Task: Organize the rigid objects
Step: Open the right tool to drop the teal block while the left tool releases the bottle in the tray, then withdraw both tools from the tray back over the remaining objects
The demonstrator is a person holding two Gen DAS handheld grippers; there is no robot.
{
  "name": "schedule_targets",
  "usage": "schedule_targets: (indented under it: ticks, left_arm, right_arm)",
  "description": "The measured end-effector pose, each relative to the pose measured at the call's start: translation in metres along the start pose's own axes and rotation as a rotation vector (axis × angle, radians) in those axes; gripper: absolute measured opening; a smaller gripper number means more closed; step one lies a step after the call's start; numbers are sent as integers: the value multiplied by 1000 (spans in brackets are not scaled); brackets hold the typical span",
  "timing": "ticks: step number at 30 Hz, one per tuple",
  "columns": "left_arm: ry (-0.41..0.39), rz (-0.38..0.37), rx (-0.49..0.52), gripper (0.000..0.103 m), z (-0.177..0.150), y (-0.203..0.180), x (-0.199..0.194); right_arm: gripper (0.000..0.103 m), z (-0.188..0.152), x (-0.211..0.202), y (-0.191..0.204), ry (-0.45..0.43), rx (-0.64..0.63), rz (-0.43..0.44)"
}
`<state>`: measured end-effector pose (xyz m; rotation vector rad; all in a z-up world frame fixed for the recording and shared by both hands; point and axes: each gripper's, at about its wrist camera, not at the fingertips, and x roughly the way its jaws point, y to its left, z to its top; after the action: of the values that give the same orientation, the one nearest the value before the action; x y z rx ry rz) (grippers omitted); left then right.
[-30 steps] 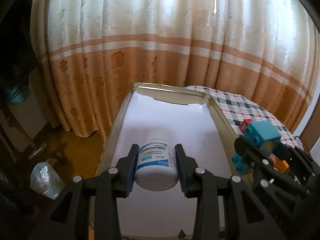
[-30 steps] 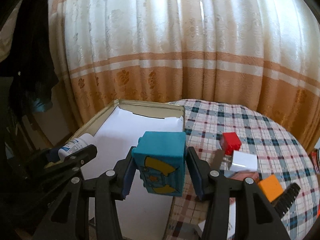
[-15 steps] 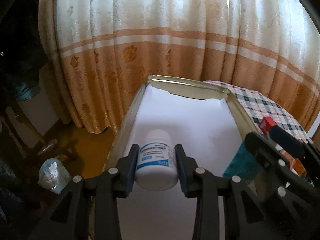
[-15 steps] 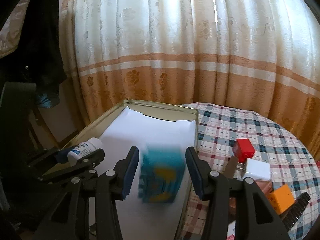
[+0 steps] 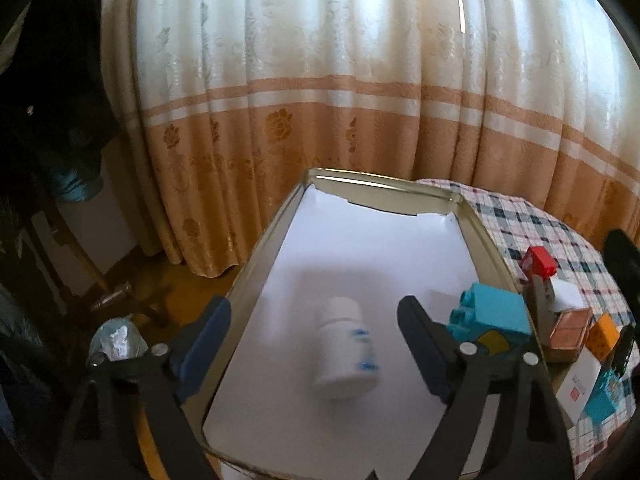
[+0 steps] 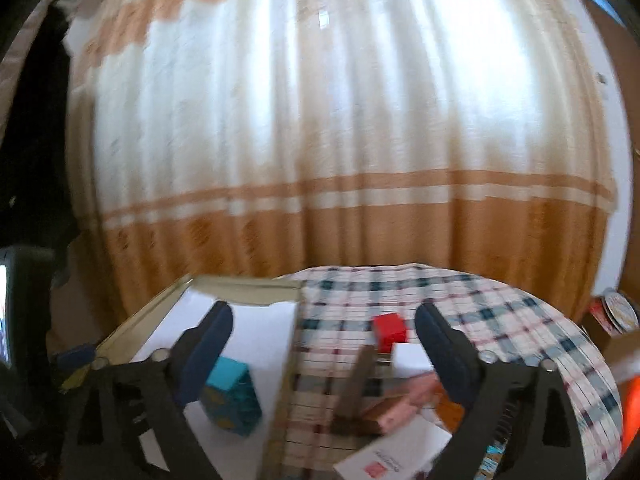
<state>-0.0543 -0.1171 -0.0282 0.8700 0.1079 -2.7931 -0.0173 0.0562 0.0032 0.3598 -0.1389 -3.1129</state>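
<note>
The white bottle (image 5: 346,350) with the blue label lies on its side on the white lining of the metal tray (image 5: 486,236), about midway across and toward the near end. It looks smeared, so it may not have settled. The left gripper (image 5: 314,330) is above it with its jaws opening; the bottle shows between the blue pads (image 5: 208,330) but neither pad touches it.

The turquoise block (image 5: 490,320) sits in the tray against the right-hand wall, beside the bottle and apart from it. The right gripper (image 6: 324,344) is also opening, with nothing pressed between its pads; in its view the block sits low by its left finger, and the gripper looks out over the tray's right wall toward the checked tablecloth (image 6: 500,308).

The step in hand appears to be the release of both pieces into the tray. To do it well, I would keep both grippers spread wide and lift them straight away, so that no pad clips the bottle, which can roll, or nudges the block. Wait for the bottle to lie still before bringing anything else in.

On the cloth beyond the tray's right edge remain a red cube (image 6: 390,328), a white box (image 6: 412,354), a pink-brown box (image 6: 398,406) and an orange piece (image 5: 606,334), likely next.
</note>
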Motion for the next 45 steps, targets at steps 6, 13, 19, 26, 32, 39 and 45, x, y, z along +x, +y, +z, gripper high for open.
schedule_targets:
  ticks: [6, 13, 19, 26, 32, 39, 45]
  left_arm:
    - [-29, 47, -30, 97, -5, -3, -11]
    - [-87, 107, -56, 99, -11, -9, -30]
    - [-52, 75, -57, 101, -14, -14, -29]
    - [-17, 32, -12, 101, -19, -27, -29]
    - [70, 61, 38, 101, -15, -41, -11]
    - [95, 126, 61, 101, 16, -56, 6]
    - [95, 97, 23, 101, 29, -56, 11]
  right_arm:
    - [96, 0, -1, 6, 8, -15, -14]
    - [96, 0, 0, 6, 17, -55, -10]
    - [96, 0, 4, -2, 47, -17, -14]
    - [96, 1, 2, -27, 81, 60, -72]
    - [96, 1, -13, -54, 55, 114, -119]
    - [96, 1, -14, -62, 67, 146, -108]
    - [96, 3, -13, -82, 80, 171, -141]
